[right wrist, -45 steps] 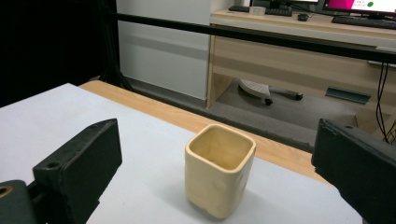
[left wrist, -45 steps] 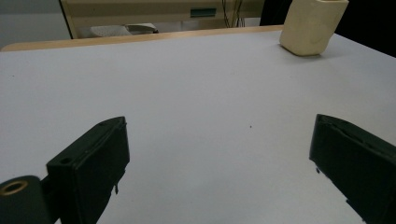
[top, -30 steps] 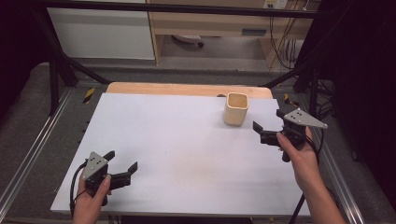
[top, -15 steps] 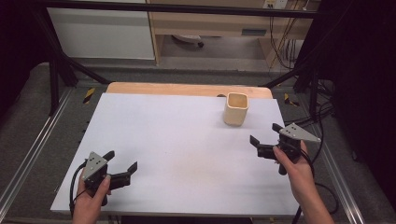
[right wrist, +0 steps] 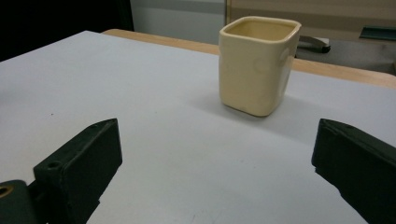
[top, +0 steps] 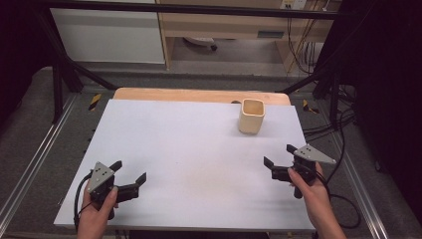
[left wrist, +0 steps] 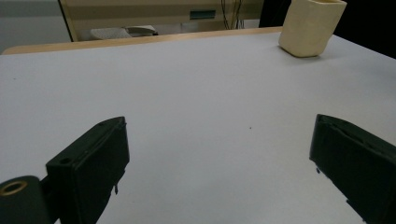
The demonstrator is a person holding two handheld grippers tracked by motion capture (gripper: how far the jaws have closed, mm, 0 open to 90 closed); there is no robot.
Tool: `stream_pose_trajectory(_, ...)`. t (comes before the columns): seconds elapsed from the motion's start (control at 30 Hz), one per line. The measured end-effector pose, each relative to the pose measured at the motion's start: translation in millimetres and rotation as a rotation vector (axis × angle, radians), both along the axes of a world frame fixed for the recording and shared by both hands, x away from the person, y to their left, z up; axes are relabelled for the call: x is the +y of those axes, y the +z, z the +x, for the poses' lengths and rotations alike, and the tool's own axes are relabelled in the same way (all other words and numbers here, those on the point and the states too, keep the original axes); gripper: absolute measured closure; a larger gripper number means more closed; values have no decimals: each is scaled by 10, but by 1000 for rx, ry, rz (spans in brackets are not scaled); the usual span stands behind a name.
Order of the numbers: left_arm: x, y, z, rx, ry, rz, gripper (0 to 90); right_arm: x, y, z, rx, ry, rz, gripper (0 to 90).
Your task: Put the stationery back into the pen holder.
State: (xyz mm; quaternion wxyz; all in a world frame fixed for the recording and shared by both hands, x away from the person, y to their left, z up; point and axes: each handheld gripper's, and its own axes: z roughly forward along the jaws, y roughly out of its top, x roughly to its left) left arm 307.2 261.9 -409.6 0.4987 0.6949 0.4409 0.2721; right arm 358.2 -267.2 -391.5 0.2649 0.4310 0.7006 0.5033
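Toward the far right of the white tabletop (top: 199, 144) stands a cream, square-sided ceramic cup with rounded corners (top: 251, 116), upright, its open mouth up and nothing visible inside it. It sits just short of the light wooden strip (top: 199, 94) that runs along the table's far edge. Nearer and further right, well apart from the cup, the right gripper (top: 280, 156) is held in a hand (top: 311, 191) over the table's right side, a grey three-cornered plate on top; its black jaws stand wide apart with nothing between them. From the right gripper view the cup (right wrist: 258, 64) rises ahead, between the two spread jaws but far beyond their tips. At the near left corner the left gripper (top: 128, 172) rests in the other hand (top: 97, 216), its jaws likewise spread wide and empty, pointing right across the bare top. Seen along the left gripper, the cup (left wrist: 312, 25) lies far off at upper right.
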Motion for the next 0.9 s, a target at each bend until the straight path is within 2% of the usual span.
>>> stream_pose_trajectory(0.5,-2,0,-2,0,-5,0,50,145,-255,-49,56,36,-16,24)
stream_pose_trajectory(0.73,-11,-4,0,4,-9,0,50,368,-438,8,95,75,-53,25)
stream_pose_trajectory(0.9,-11,-4,2,6,-12,1,50,505,-524,86,104,82,-79,25)
